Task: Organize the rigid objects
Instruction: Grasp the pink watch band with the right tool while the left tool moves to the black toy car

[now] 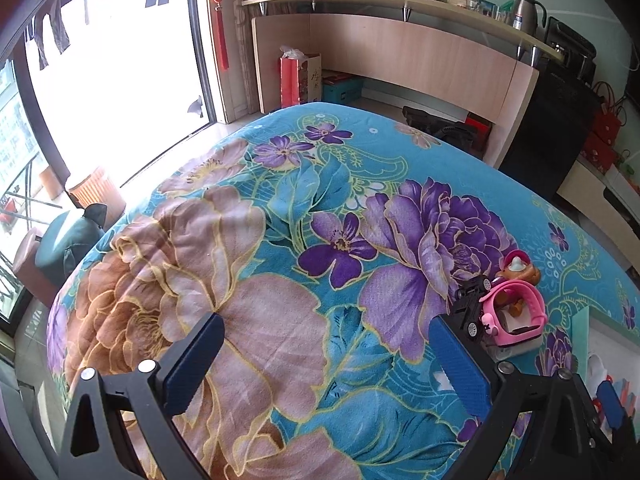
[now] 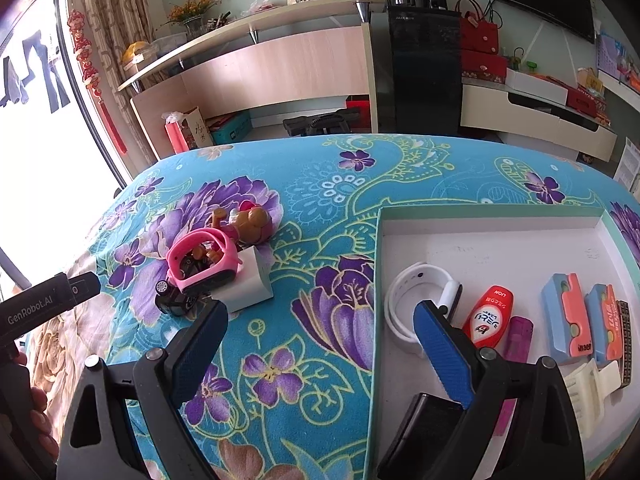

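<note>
From the left wrist camera, the left gripper [image 1: 326, 354] hangs over the flowered blanket [image 1: 248, 264] with its two blue jaws wide apart and nothing between them. At about three o'clock sits one small heap of toys: one pink watch [image 1: 516, 314], one black toy car [image 1: 470, 306] touching it, and one brown figure [image 1: 520, 270] just behind (its lower half is hidden by the watch). The tray's corner [image 1: 580, 334] is cut off at the right edge.

From the right wrist camera, the right gripper [image 2: 320, 350] also has its jaws spread, holding nothing. The same heap lies at ten o'clock, the pink watch draped on one white cube [image 2: 248, 284]. At three o'clock the white tray [image 2: 488, 232] holds one white watch [image 2: 416, 284], one red tube [image 2: 488, 316], one purple item [image 2: 520, 338] half hidden by the finger, two blue-and-orange blocks [image 2: 564, 316], and one cream clip [image 2: 588, 390]. A dark object at five o'clock is hard to make out.
</note>
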### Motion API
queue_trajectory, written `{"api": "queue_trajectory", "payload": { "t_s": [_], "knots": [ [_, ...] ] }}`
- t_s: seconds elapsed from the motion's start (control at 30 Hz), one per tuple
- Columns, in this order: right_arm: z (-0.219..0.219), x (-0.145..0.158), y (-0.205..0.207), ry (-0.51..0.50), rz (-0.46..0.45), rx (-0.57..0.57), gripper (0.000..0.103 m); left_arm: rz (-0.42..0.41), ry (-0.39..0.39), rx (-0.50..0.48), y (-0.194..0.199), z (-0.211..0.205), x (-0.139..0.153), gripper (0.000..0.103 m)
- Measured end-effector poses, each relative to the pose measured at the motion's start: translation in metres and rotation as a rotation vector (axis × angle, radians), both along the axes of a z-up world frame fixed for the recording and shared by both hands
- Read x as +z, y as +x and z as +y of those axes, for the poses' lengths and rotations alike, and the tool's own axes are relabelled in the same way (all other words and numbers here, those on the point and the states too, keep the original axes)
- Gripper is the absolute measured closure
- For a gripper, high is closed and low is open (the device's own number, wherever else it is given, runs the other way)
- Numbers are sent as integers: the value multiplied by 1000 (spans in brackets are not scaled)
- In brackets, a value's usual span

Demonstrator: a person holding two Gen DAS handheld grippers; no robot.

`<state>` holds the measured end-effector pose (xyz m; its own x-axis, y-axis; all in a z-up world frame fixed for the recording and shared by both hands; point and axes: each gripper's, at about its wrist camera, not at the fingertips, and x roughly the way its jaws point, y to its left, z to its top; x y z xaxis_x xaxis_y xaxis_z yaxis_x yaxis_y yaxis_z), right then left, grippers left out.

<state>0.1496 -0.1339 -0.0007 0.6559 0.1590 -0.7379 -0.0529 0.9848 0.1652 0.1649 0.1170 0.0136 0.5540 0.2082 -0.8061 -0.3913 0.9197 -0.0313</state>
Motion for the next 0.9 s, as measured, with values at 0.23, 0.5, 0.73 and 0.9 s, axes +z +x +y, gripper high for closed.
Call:
{"api": "queue_trajectory", "payload": {
  "t_s": [0.23,0.5,0.73,0.9],
  "knots": [
    [8,1,2,20,-3,25,9,9,-36,-29,13,2,-10,0],
    [34,2,13,-2,-2,88,9,27,-65,-48,26,2,-27,0],
    [62,0,25,-36,-10,155,9,34,-115,-9,30,18,-36,0],
    [75,-5,33,-55,-10,180,9,36,-146,13,29,30,-41,0]
  ]
}}
